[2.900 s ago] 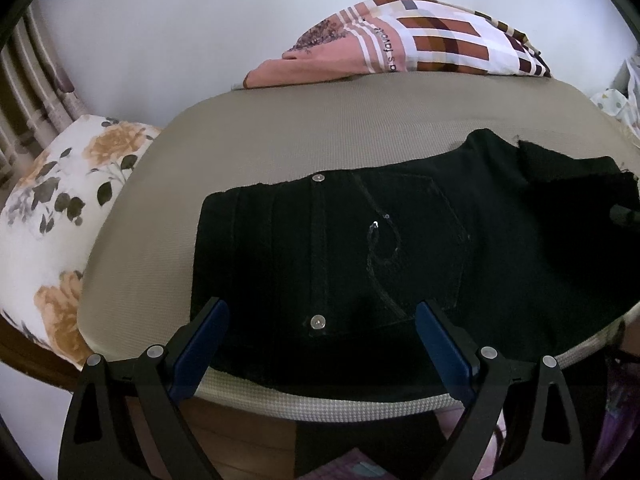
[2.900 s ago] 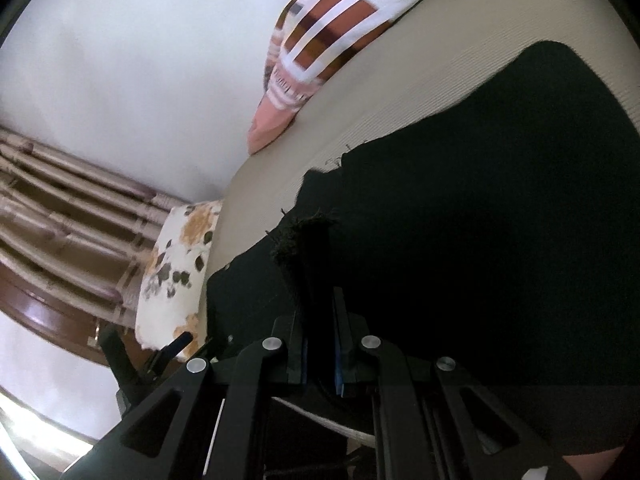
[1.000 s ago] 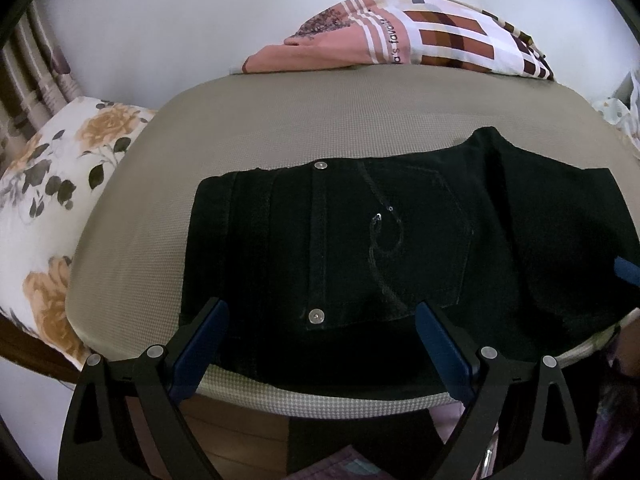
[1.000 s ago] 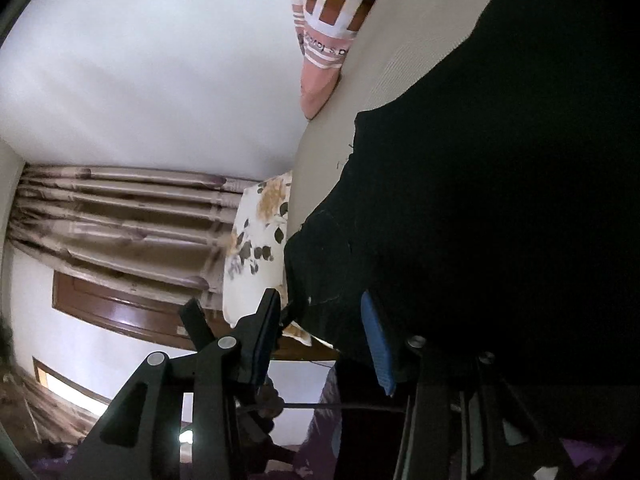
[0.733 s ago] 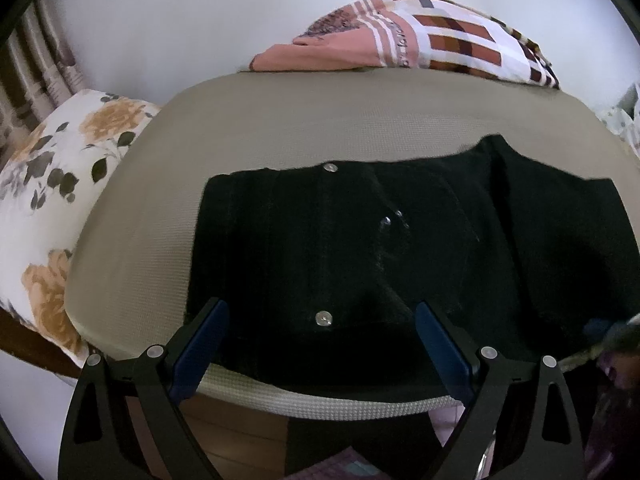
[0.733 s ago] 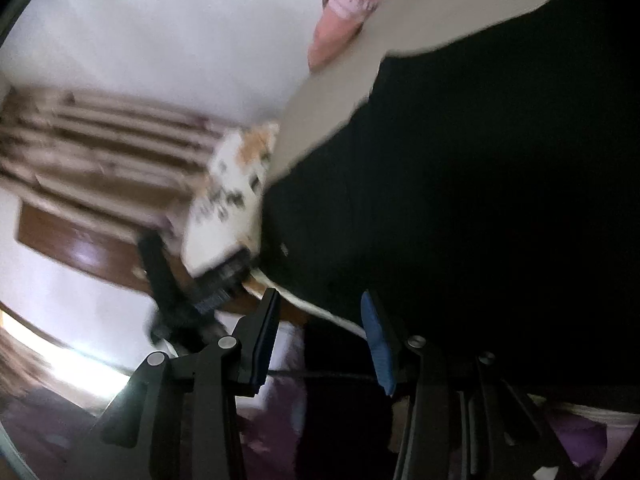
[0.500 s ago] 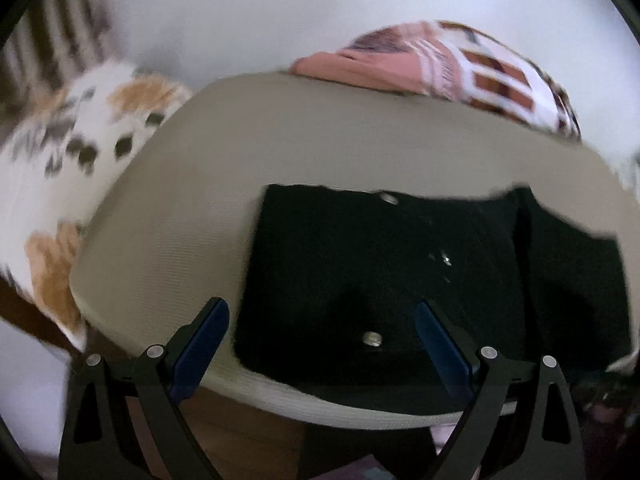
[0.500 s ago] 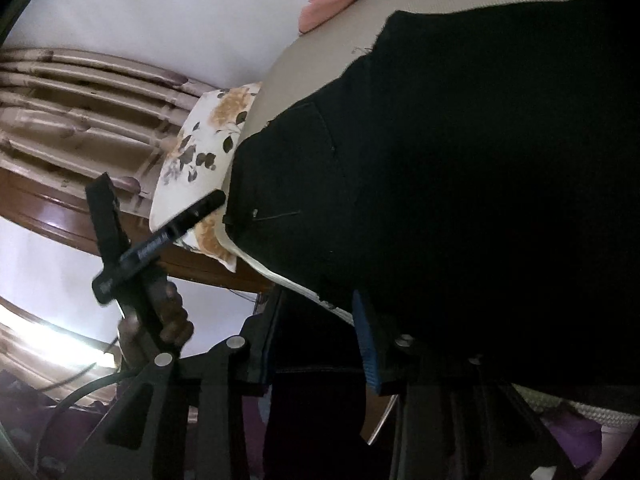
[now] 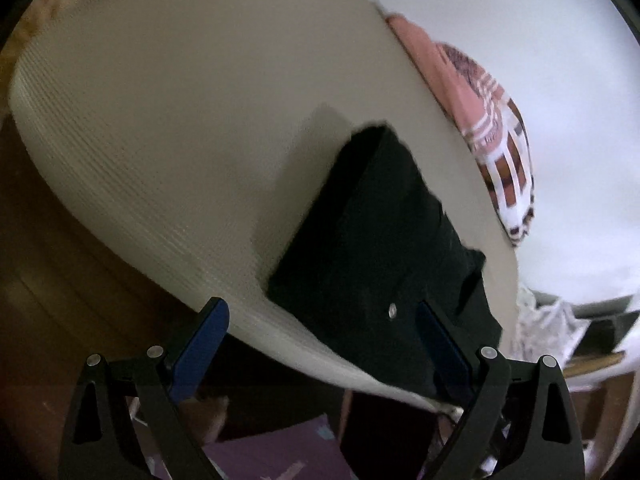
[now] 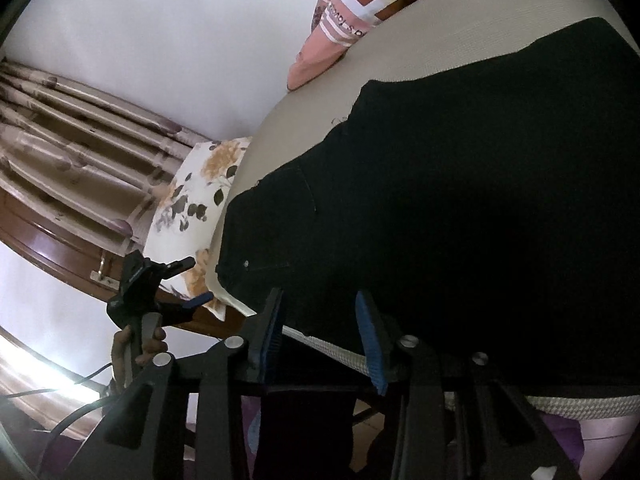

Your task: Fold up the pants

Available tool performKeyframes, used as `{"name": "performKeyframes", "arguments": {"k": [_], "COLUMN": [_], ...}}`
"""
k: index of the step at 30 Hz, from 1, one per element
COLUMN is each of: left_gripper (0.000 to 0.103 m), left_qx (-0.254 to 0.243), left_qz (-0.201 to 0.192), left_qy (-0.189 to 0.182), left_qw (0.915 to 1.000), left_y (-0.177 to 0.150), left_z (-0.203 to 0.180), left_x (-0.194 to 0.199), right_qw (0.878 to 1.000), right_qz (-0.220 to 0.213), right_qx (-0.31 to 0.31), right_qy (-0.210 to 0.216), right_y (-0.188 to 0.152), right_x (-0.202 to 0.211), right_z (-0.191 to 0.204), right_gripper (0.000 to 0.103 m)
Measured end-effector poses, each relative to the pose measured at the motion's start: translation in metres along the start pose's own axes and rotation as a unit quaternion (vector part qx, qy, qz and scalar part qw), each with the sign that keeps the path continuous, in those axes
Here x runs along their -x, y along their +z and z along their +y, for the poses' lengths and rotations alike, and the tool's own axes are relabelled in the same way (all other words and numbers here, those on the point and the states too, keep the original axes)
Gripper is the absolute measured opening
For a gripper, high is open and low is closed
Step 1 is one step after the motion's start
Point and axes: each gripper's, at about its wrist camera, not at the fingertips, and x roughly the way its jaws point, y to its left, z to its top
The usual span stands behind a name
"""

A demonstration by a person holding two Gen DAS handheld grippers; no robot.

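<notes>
- Since half a second ago the left view has swung and tilted: the pants [image 9: 380, 248], then level across mid-frame, now run diagonally toward lower right, with blur.
- Left gripper [image 9: 320, 344]: jaws spread wide, nothing between them, low in frame off the mattress [image 9: 168, 128] edge. One blue pad sits at lower left, the other at lower right over the pants' near edge; contact unclear.
- Right view has shifted less. Right gripper [image 10: 320, 340]: jaws parted, narrower gap, empty, at the near mattress edge just below the pants [image 10: 460, 220].
- In the right view the person's hand [image 10: 140, 344] grips the left gripper's handle at lower left, beside the mattress corner.
- Pants: black, folded, flat on the beige mattress near its front edge; a metal rivet [image 9: 392, 311] shows by the near edge.
- Room: white wall [image 10: 180, 32]; striped pink cloth [image 10: 360, 4] at the mattress's far side, upper right; floral pillow [image 10: 192, 208] mid-left; curtain [image 10: 60, 140] at far left.
</notes>
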Motion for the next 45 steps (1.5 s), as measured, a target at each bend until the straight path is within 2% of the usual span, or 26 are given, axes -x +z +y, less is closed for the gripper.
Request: {"name": "performKeyframes", "arguments": {"k": [5, 10, 13, 16, 19, 21, 24, 28, 29, 30, 32, 34, 38, 41, 45], "left_gripper": [0.094, 0.094, 0.094, 0.094, 0.095, 0.095, 0.095, 0.095, 0.095, 0.095, 0.095, 0.095, 0.095, 0.095, 0.095], "left_qx": [0.01, 0.021, 0.03, 0.044, 0.038, 0.047, 0.066, 0.115, 0.116, 0.11, 0.089, 0.069, 0.079, 0.092, 0.091], "left_qz": [0.044, 0.059, 0.058, 0.077, 0.083, 0.076, 0.057, 0.034, 0.03, 0.03, 0.032, 0.044, 0.059, 0.05, 0.017], "left_qy": [-0.032, -0.051, -0.083, -0.115, -0.115, -0.132, -0.181, -0.269, -0.279, -0.275, -0.25, -0.213, -0.2, -0.203, -0.193], "left_qw": [0.9985, 0.9967, 0.9944, 0.9894, 0.9892, 0.9872, 0.9796, 0.9558, 0.9528, 0.9545, 0.9635, 0.9736, 0.9749, 0.9737, 0.9768], "left_y": [-0.005, 0.001, 0.007, 0.012, 0.015, 0.014, 0.009, 0.01, 0.011, 0.012, 0.012, 0.011, 0.004, 0.006, 0.01], "left_z": [-0.004, -0.003, -0.003, -0.002, -0.005, -0.003, 0.009, 0.027, 0.028, 0.026, 0.019, 0.012, 0.014, 0.016, 0.013], "left_x": [-0.021, -0.034, -0.035, -0.042, -0.045, -0.042, -0.035, -0.032, -0.031, -0.03, -0.031, -0.035, -0.041, -0.04, -0.038], "right_qw": [1.0, 1.0, 1.0, 1.0, 1.0, 1.0, 1.0, 1.0, 1.0, 1.0, 0.999, 0.999, 0.999, 0.999, 0.999], "right_qz": [-0.001, -0.001, -0.001, 0.0, 0.0, -0.001, -0.001, -0.002, -0.002, -0.002, -0.001, -0.001, -0.002, 0.0, -0.001], "right_qx": [-0.001, -0.008, -0.01, -0.014, -0.018, -0.02, -0.023, -0.028, -0.029, -0.029, -0.031, -0.032, -0.032, -0.033, -0.032], "right_qy": [0.0, 0.001, 0.003, 0.003, 0.004, 0.005, 0.005, 0.009, 0.01, 0.011, 0.012, 0.013, 0.015, 0.015, 0.015], "right_y": [-0.001, -0.002, -0.003, -0.003, -0.004, -0.004, -0.004, -0.003, -0.003, -0.003, -0.003, -0.003, -0.003, -0.002, -0.001], "right_x": [0.003, 0.005, 0.005, 0.004, 0.004, 0.005, 0.004, 0.004, 0.004, 0.004, 0.004, 0.004, 0.004, 0.004, 0.005], "right_z": [0.0, -0.002, -0.002, -0.004, -0.005, -0.006, -0.006, -0.008, -0.009, -0.009, -0.01, -0.01, -0.009, -0.009, -0.008], "right_gripper": [0.041, 0.042, 0.042, 0.042, 0.042, 0.042, 0.042, 0.043, 0.043, 0.043, 0.043, 0.043, 0.045, 0.046, 0.048]}}
